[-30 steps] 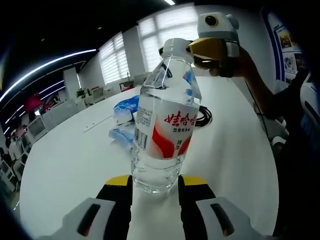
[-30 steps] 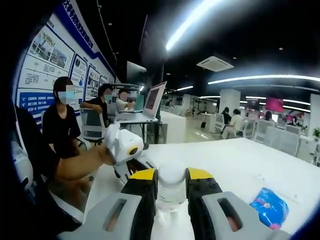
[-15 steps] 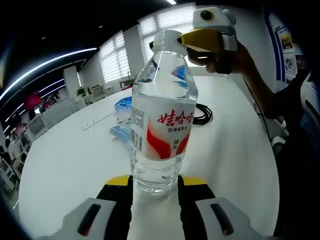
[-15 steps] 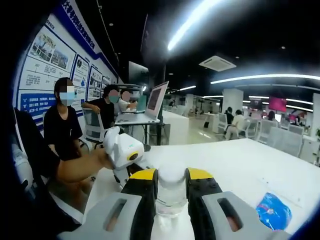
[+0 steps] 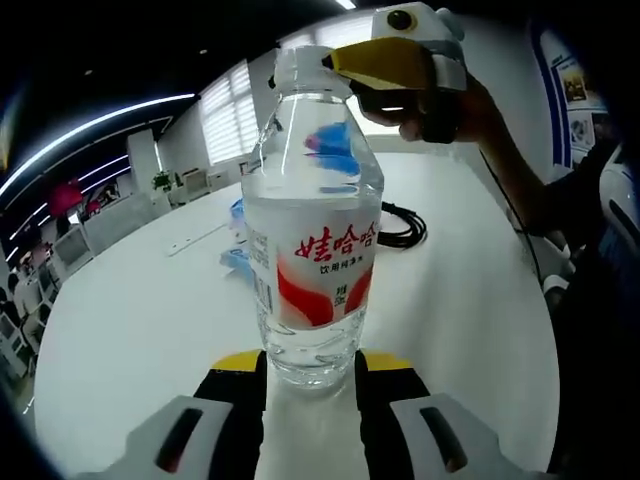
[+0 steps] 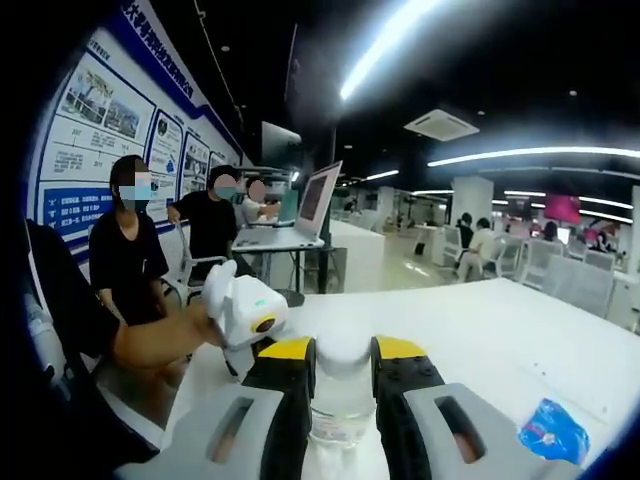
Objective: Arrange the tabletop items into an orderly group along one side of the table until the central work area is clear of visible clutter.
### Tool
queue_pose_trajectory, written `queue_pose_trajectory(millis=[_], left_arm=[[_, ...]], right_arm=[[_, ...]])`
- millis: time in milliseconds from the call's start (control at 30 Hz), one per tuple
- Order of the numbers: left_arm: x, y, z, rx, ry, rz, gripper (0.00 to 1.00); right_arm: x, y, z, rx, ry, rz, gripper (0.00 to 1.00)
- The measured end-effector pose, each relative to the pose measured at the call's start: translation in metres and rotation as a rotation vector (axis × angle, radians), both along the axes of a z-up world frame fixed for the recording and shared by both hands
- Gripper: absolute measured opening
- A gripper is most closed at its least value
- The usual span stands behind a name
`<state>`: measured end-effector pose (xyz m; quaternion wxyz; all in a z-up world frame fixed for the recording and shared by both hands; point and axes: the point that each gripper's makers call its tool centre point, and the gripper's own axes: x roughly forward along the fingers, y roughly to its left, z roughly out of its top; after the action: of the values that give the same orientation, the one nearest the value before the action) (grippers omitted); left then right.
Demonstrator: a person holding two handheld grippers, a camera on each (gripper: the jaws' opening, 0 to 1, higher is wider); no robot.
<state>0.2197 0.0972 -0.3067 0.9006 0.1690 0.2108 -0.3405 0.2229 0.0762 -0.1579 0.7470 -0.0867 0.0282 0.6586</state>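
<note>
A clear water bottle [image 5: 312, 240] with a red and white label stands between my two grippers. My left gripper [image 5: 312, 362] is shut on its base, the yellow-tipped jaws pressed to either side. My right gripper [image 5: 385, 60], held by a hand, comes in from the top right and clamps the white cap [image 5: 298, 68]. In the right gripper view the cap [image 6: 342, 350] sits tight between the jaws of my right gripper [image 6: 342, 350], and the left gripper [image 6: 246, 312] shows just beyond it in a person's hand. The white table [image 5: 140, 320] lies under the bottle.
Blue packets [image 5: 242, 215] lie on the table behind the bottle; one blue packet [image 6: 558, 432] shows low right in the right gripper view. A coiled black cable [image 5: 402, 225] lies further back. Seated people [image 6: 125, 255] and a laptop [image 6: 312, 200] are beyond the table edge.
The bottle's top has swung left in the left gripper view, from leaning right to nearly upright, and the right gripper on the cap has moved with it. Both grips hold.
</note>
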Motion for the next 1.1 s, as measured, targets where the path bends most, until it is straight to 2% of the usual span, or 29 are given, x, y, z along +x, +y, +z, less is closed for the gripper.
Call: queue_pose_trajectory(millis=[533, 1000, 1100], left_arm=[[-0.001, -0.002, -0.003, 0.0, 0.003, -0.003, 0.33], [0.001, -0.001, -0.002, 0.0, -0.001, 0.002, 0.33], [0.001, -0.001, -0.002, 0.0, -0.004, 0.004, 0.35]], right_arm=[[-0.004, 0.021, -0.001, -0.019, 0.003, 0.014, 0.2], [0.0, 0.022, -0.002, -0.004, 0.043, 0.011, 0.2], [0.001, 0.023, -0.005, -0.017, 0.043, 0.003, 0.26]])
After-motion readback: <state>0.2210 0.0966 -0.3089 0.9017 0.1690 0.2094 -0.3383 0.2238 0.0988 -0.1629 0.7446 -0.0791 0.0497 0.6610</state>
